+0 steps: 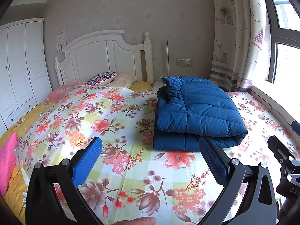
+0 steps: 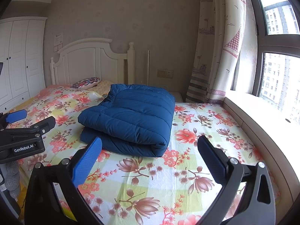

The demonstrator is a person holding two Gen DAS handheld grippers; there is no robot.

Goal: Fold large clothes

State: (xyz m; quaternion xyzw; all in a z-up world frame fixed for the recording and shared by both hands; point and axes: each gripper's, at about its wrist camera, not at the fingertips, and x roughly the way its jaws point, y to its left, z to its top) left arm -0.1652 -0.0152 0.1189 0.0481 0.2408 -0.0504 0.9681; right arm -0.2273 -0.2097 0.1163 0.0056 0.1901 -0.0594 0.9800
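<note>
The blue quilted jacket lies folded in a thick bundle on the floral bedsheet, and everything else is placed from it. Beyond the jacket, toward the white headboard, sit a patterned cushion and a pale pillow. Well to the jacket's left, at the bed's edge, there's a pink cloth. To its right run the window ledge and a sailboat-print curtain; a wall socket shows behind it. A white wardrobe stands far left. The left gripper hangs just short of the jacket's near edge, fingers spread wide, holding nothing. The right gripper hovers on the near side too, spread wide and empty. Nothing lies between grippers and jacket but bare sheet.
</note>
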